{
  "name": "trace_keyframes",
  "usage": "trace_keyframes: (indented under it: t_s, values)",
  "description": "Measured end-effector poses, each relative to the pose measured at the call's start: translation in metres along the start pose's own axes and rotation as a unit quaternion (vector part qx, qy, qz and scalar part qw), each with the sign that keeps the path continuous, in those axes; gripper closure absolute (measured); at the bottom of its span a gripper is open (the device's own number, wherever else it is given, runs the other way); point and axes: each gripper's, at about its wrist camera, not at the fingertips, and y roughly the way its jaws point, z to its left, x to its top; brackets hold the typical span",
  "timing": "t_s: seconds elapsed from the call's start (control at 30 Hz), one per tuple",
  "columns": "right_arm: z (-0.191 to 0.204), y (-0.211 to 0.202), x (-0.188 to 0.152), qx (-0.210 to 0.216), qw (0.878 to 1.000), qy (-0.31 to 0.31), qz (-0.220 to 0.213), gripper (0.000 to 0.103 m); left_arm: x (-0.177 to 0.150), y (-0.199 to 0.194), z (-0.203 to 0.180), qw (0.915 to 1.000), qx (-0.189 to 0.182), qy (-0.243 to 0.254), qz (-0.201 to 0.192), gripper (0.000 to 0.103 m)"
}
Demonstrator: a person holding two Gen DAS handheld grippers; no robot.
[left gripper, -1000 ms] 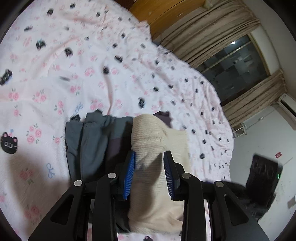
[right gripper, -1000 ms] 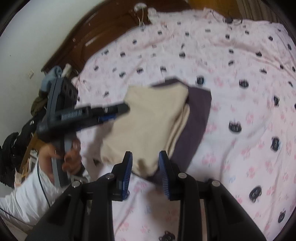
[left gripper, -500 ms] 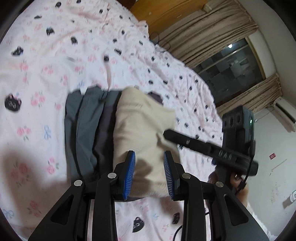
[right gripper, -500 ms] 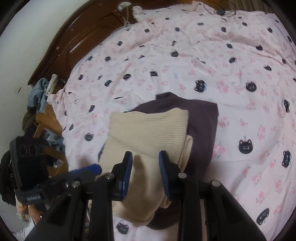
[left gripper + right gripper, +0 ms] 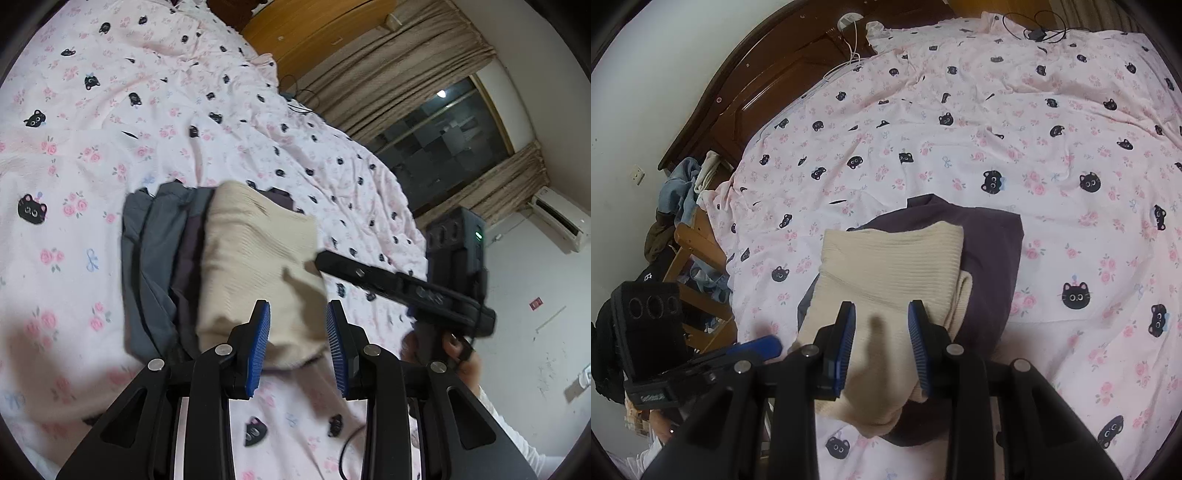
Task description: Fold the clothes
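Cream sweater (image 5: 886, 273), folded, ribbed knit, on top of a stack of 3 folded clothes on the bed. Under it a dark purple garment (image 5: 991, 236), sticking out along 1 side and at the far end. Under both, a grey garment (image 5: 151, 243), seen in the left wrist view jutting out on the side opposite the purple edge. Stack resting on the pink sheet (image 5: 1052, 147) printed with black cat faces and roses, near the foot end of the bed.

Left gripper (image 5: 297, 345) above the near edge of the sweater, blue pads apart, nothing between them; contact with the cloth not determinable. Right gripper (image 5: 881, 341) likewise over the near part of the sweater, pads apart, nothing clamped. Each gripper visible in the other's view, off to the side of the stack, with a hand (image 5: 456, 354) on the right one's handle.

Dark wooden headboard (image 5: 768, 81) at the far end of the bed. Black cable (image 5: 1038, 31) lying on the sheet near the far corner. Pile of loose clothes (image 5: 683, 188) on a wooden stand beside the bed. Curtains (image 5: 399, 70) and a dark window (image 5: 443, 133) beyond.
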Motion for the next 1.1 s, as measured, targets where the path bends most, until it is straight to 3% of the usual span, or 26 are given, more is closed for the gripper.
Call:
trace_keyframes:
  t_s: [0.17, 0.27, 0.33, 0.57, 0.73, 0.87, 0.97, 1.1]
  values:
    - [0.0, -0.001, 0.007, -0.01, 1.0, 0.001, -0.008, 0.071, -0.011, -0.009, -0.01, 0.9999, -0.005, 0.009, -0.003, 0.076]
    - [0.0, 0.0, 0.014, -0.025, 1.0, 0.004, -0.015, 0.071, -0.021, 0.004, -0.004, 0.9997, 0.015, 0.008, 0.017, 0.077]
    - [-0.001, 0.003, 0.019, -0.039, 0.999, 0.006, -0.018, 0.058, -0.026, 0.011, 0.0, 0.9992, 0.028, 0.007, 0.029, 0.077]
    - [-0.012, 0.022, 0.023, -0.069, 0.997, 0.015, 0.009, 0.058, -0.029, 0.013, 0.003, 0.9994, 0.016, -0.006, 0.029, 0.077]
    - [-0.008, 0.008, 0.02, -0.069, 0.997, 0.003, -0.017, 0.058, -0.021, -0.007, -0.009, 0.9998, -0.014, 0.009, 0.009, 0.076]
    - [0.003, -0.009, 0.018, -0.078, 0.996, -0.023, -0.044, 0.058, 0.006, -0.028, -0.01, 0.9992, -0.006, 0.019, -0.036, 0.073]
    - [0.012, -0.017, 0.012, -0.048, 0.997, -0.039, -0.049, 0.058, 0.033, -0.03, -0.003, 0.998, 0.017, 0.02, -0.057, 0.073]
    - [0.034, -0.018, -0.006, 0.014, 0.996, -0.08, -0.024, 0.058, 0.067, -0.01, 0.015, 0.9973, 0.052, 0.012, -0.051, 0.073]
